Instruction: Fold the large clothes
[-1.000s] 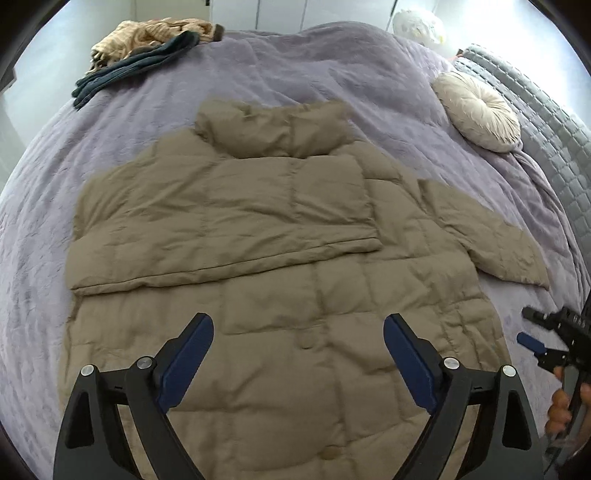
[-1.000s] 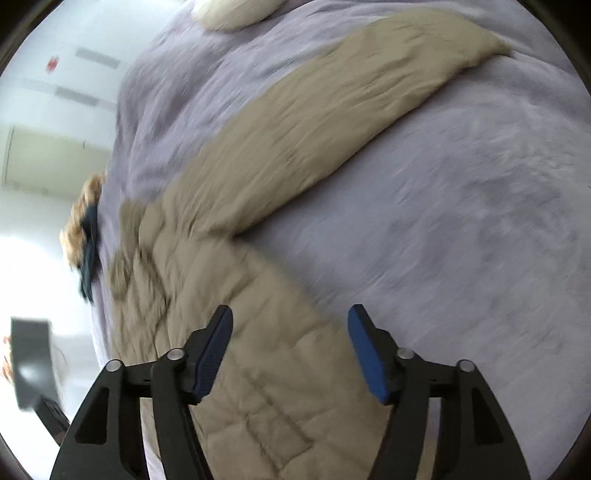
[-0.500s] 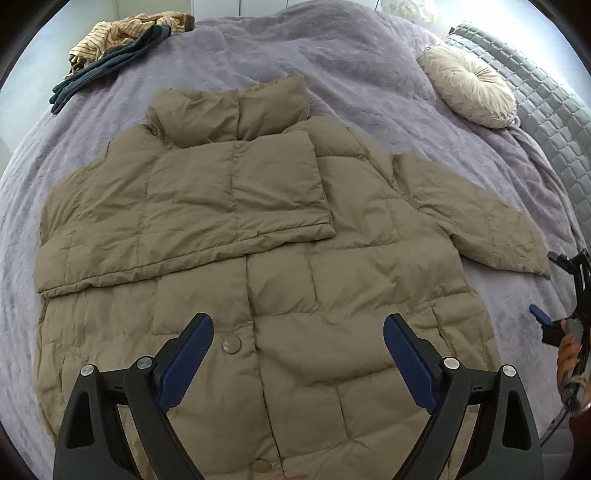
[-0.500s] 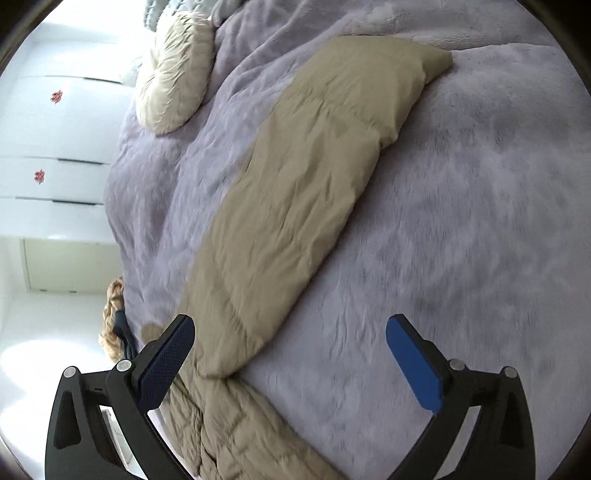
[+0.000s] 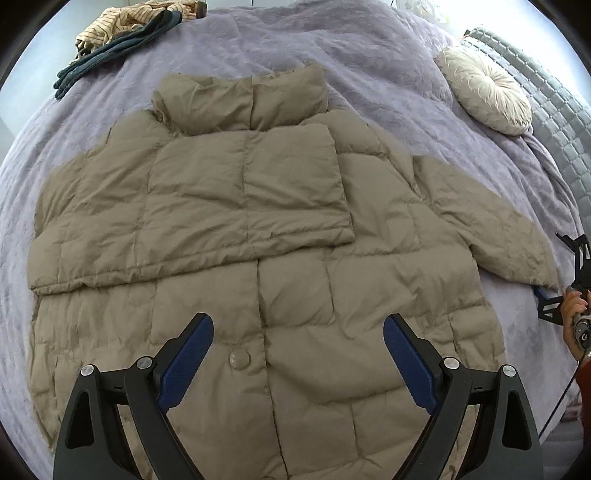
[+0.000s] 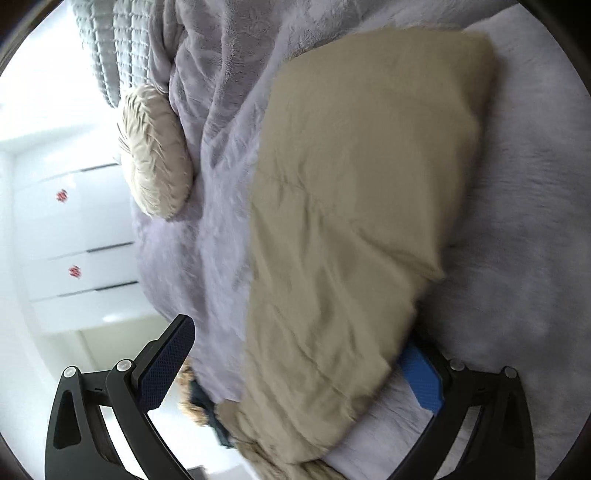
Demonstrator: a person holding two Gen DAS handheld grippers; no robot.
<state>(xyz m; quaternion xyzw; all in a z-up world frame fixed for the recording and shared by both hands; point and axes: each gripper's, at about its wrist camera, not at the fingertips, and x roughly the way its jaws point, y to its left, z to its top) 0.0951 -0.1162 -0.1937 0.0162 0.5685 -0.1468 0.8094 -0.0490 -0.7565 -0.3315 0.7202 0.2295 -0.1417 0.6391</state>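
Note:
A tan puffer jacket (image 5: pixel 295 295) lies front up on the lavender bed cover (image 5: pixel 369 37). One sleeve is folded across its chest (image 5: pixel 229 206); the other sleeve (image 5: pixel 498 229) stretches out to the right. My left gripper (image 5: pixel 297 325) hovers open over the lower front, near a snap button (image 5: pixel 239 358), holding nothing. My right gripper (image 5: pixel 561 269), held by a hand (image 5: pixel 574 306), sits at that sleeve's cuff. In the right wrist view the sleeve (image 6: pixel 351 184) lies between its wide-open jaws (image 6: pixel 297 336). One pad (image 6: pixel 421 376) is tucked under the fabric; the other (image 6: pixel 166 365) stands clear.
A round cream cushion (image 5: pixel 484 96) rests by the grey quilted headboard (image 5: pixel 554 110) at the right. A pile of striped and dark clothes (image 5: pixel 122 29) lies at the bed's far left corner. White cupboards (image 6: pixel 74 240) stand beyond the bed.
The right gripper rolled, spread its jaws wider and moved in along the bed until the outstretched sleeve's end lay between its fingers. The left gripper sank slightly towards the jacket.

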